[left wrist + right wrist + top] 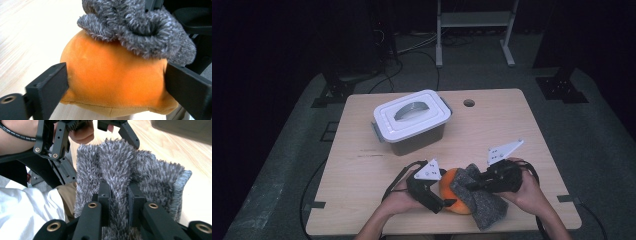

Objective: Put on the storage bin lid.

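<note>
An orange plush ball [448,189] rests near the table's front edge, with a fuzzy grey cloth [486,209] draped over its right side. My left gripper [446,199] comes in from the left, its jaws spread wide with a pad pressed against each side of the plush ball [112,72]. In the left gripper view the cloth [140,32] lies bunched on top of the ball. My right gripper [472,186] reaches in from the right and is shut on a fold of the cloth [155,177], pinched between its pads [119,192].
A grey storage box with a white handled lid [412,120] stands at the middle back of the wooden table [357,190]. A round hole [469,103] is cut near the far edge. Dark floor and a metal stand lie beyond.
</note>
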A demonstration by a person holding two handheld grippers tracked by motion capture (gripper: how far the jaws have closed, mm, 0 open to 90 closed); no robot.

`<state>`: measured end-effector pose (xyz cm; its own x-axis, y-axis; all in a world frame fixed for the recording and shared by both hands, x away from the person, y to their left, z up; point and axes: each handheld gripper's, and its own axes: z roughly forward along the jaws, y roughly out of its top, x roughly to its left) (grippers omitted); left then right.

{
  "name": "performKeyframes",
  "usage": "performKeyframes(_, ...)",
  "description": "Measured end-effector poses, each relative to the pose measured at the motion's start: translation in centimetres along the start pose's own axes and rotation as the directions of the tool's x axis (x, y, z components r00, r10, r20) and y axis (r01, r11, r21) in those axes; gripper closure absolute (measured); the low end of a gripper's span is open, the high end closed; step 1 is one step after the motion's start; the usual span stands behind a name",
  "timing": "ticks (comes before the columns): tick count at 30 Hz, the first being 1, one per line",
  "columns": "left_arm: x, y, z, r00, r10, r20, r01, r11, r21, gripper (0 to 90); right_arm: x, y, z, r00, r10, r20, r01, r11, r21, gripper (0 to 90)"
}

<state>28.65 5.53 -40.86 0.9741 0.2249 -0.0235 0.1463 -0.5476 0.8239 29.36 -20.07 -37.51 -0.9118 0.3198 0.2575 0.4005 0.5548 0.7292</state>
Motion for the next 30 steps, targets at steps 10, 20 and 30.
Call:
performKeyframes(10, -1.0, 0.1, 0.4, 0.9957, 0.093, 0.005, -0.093, 0.9956, 0.016, 8.2, 1.0, 1.1, 0.4, 0.9995, -0.032, -0.002, 0.032, 0.999, -0.032, 75.8)
performKeyframes(20, -0.2, -0.1, 0.1, 0.9991, 0.037, 0.019, -0.037, 0.9992, 0.011, 4.7, -1.0, -0.6, 0.0, 0.9987, 0.051, 0.007, -0.051, 0.998, -0.046, 75.7)
performKeyframes(30, -0.4, -0.2, 0.3, 0.9993, 0.037, -0.002, -0.037, 0.9993, 0.008, 8.8, 0.0, 0.0, 0.9, 0.9997, 0.010, -0.022, -0.010, 1.000, -0.018, 75.8)
